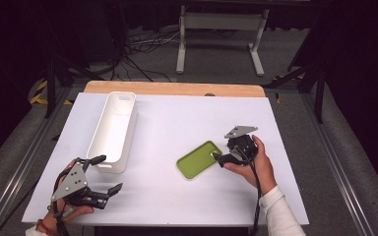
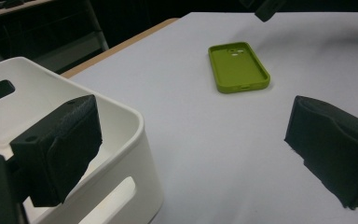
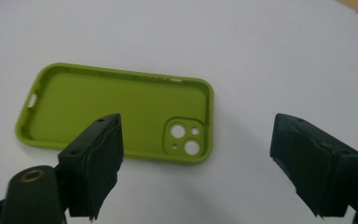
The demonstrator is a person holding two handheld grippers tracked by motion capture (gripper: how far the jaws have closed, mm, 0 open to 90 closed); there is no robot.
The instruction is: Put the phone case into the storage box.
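The green phone case lies hollow side up on the white table sheet, camera cutout toward the right gripper. The black jaws stand wide apart—one overlapping the case's near rim, nothing gripped between them.

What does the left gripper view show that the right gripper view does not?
The left gripper view has the white bin beside its own open jaws and the table's wooden edge. The right gripper view has the green phone case's camera cutouts close up, inner side facing up, between its own open jaws. Both share the case lying flat on the white table cover, untouched.
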